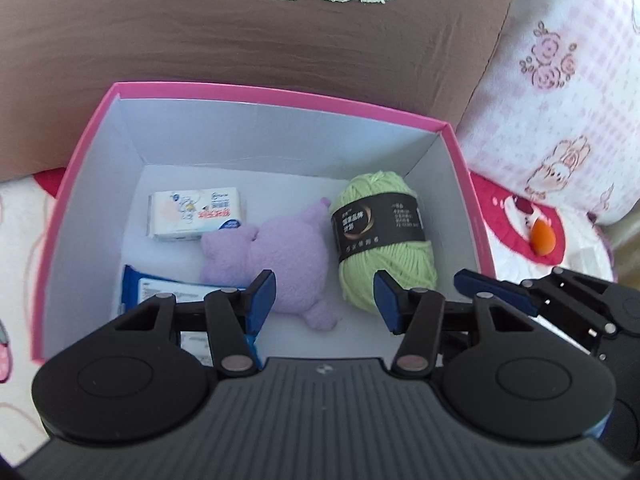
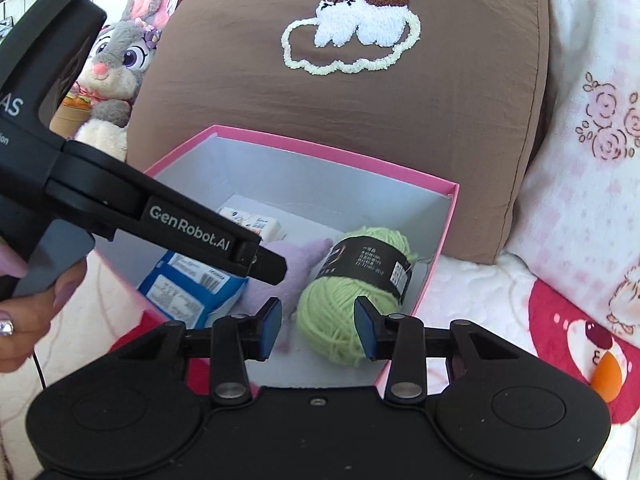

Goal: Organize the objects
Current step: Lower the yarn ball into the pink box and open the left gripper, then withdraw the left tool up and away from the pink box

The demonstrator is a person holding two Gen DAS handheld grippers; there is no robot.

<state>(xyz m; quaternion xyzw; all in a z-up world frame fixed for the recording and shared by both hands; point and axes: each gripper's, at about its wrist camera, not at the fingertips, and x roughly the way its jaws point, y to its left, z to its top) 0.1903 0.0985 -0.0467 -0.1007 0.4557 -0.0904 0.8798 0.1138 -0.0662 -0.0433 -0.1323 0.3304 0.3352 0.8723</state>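
Only the right wrist view shows a plush rabbit (image 2: 116, 64) and a hand (image 2: 24, 312) holding the left gripper (image 1: 325, 300). The pink box (image 1: 276, 95) holds four things: one green yarn ball (image 1: 384, 236), one purple plush (image 1: 280, 264), one white packet (image 1: 196, 212), one blue packet (image 1: 160, 292) (partly hidden). Fingers of both grippers stand apart, empty; the right gripper (image 2: 316, 326) is over the yarn.

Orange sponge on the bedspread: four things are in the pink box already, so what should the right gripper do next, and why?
Probably swing the right gripper toward the orange sponge. Its jaws stand open and empty over the box, where the yarn already lies; the sponge alone appears left outside.
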